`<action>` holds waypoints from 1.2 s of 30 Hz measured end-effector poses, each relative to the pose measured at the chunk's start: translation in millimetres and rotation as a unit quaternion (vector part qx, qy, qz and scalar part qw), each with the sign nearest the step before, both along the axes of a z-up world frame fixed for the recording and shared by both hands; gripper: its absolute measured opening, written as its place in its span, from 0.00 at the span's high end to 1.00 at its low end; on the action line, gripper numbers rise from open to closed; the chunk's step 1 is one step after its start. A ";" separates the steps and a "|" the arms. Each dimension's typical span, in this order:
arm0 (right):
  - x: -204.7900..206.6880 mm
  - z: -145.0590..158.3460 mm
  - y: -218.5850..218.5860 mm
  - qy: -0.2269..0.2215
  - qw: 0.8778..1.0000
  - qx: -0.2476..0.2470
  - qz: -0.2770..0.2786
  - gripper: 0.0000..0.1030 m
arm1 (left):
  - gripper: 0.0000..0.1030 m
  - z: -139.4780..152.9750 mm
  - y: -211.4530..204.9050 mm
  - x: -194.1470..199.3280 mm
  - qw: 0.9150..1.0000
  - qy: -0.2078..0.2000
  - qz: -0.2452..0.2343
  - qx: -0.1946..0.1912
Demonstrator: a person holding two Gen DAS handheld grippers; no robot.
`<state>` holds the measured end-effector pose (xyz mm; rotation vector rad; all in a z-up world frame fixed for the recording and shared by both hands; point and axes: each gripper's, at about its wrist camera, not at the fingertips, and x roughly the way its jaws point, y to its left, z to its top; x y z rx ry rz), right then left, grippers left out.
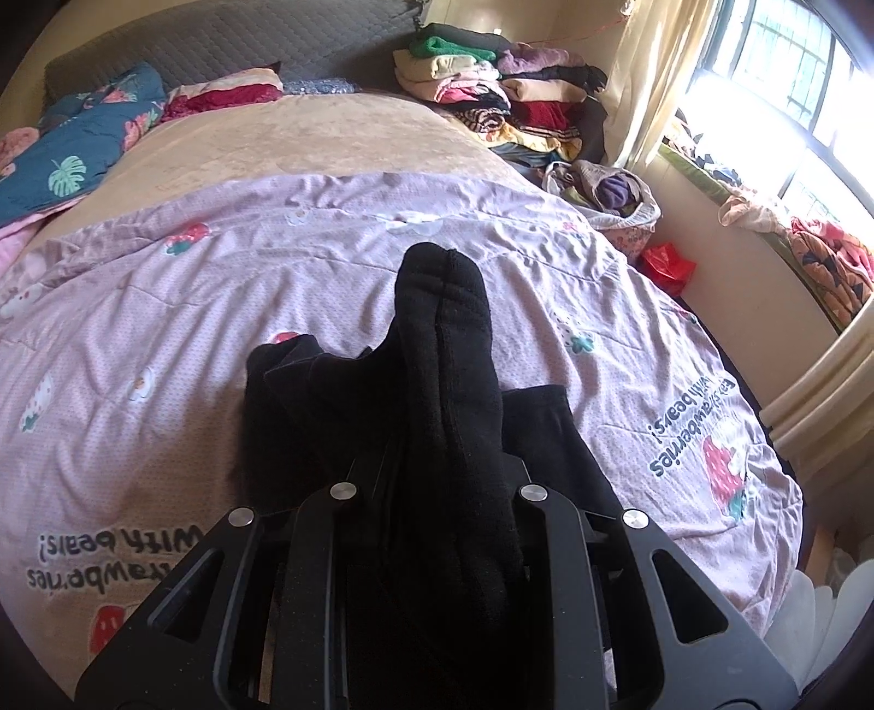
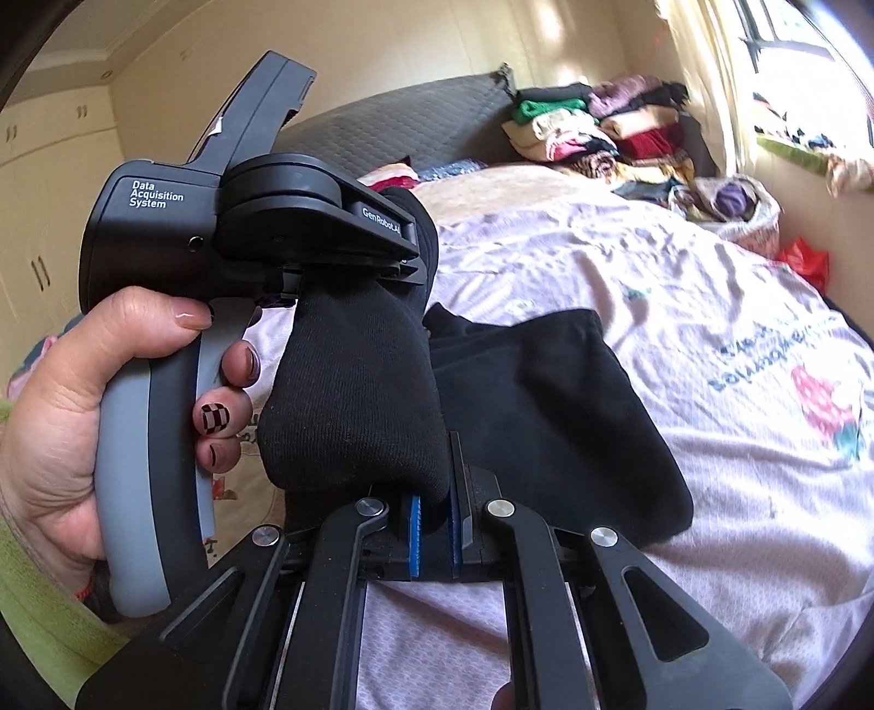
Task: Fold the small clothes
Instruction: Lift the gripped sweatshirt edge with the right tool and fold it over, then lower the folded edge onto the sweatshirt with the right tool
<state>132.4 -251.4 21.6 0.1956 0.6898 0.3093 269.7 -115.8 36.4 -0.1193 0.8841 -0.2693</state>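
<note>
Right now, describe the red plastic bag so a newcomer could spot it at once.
Start at the bed with the pink strawberry-print quilt and follow its window-side edge toward the bright barred window. Low down between that bed edge and the cream wall lies the crumpled glossy red plastic bag. It lies just in front of the pale sack stuffed with clothes, and it alone there is shiny and plain red.

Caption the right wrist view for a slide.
Both tongs, right and left, pinch a black knitted sock above a pink strawberry-print quilt.

I am in a home bedroom: pink strawberry-print quilt [image 1: 218, 306] on the bed, grey quilted headboard [image 1: 218, 49] far, folded clothes pile [image 1: 491, 93] right.
</note>
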 end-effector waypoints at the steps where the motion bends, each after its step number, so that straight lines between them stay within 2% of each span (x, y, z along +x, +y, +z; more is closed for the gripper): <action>1: 0.2 -2.2 -3.3 0.004 1.000 0.005 -0.003 0.94 | 0.86 -1.2 -3.3 0.5 1.000 0.001 -0.002 0.000; 7: 2.8 -14.0 -22.2 0.034 0.998 0.038 -0.022 0.94 | 0.83 -14.4 -27.7 8.0 1.000 0.017 -0.016 0.004; 13: 10.8 -35.4 -44.5 0.088 0.990 0.101 -0.038 0.93 | 0.74 -32.5 -50.8 18.6 0.999 0.041 -0.025 0.014; 19: 10.4 -50.9 -59.2 0.130 0.981 0.135 -0.052 0.86 | 0.57 -43.5 -68.1 23.9 0.997 0.059 -0.046 0.011; 20: 9.6 -51.6 -60.5 0.133 0.980 0.139 -0.052 0.85 | 0.48 -43.0 -68.4 23.6 0.997 0.060 -0.050 0.004; 21: 9.3 -53.6 -62.4 0.141 0.978 0.142 -0.055 0.84 | 0.33 -40.6 -66.9 23.1 0.997 0.061 -0.055 -0.013; 23: 8.2 -57.4 -66.2 0.153 0.976 0.142 -0.061 0.84 | 0.26 -33.9 -61.9 20.6 0.996 0.058 -0.056 -0.039; 24: 9.0 -59.6 -69.2 0.158 0.974 0.151 -0.059 0.83 | 0.26 -31.1 -60.2 19.3 0.996 0.054 -0.054 -0.037; 27: 5.3 -59.4 -78.3 0.169 0.967 0.184 -0.054 0.76 | 0.26 -24.0 -43.0 12.9 0.997 0.043 -0.041 -0.044; 29: 2.6 -53.2 -82.3 0.172 0.965 0.195 -0.039 0.62 | 0.26 -21.6 -28.6 6.6 0.998 0.033 -0.030 -0.042; 31: -0.1 -43.7 -88.1 0.164 0.965 0.202 -0.036 0.45 | 0.26 -22.2 -10.1 -3.9 0.999 0.017 -0.014 -0.023; 33: 0.0 -27.3 -97.2 0.143 0.970 0.189 -0.043 0.40 | 0.26 -27.1 4.9 -13.6 1.000 0.008 0.001 -0.005; 36: 13.8 -5.0 -110.3 0.116 0.978 0.163 -0.056 0.39 | 0.26 -40.1 23.6 -26.7 1.000 0.006 0.020 0.018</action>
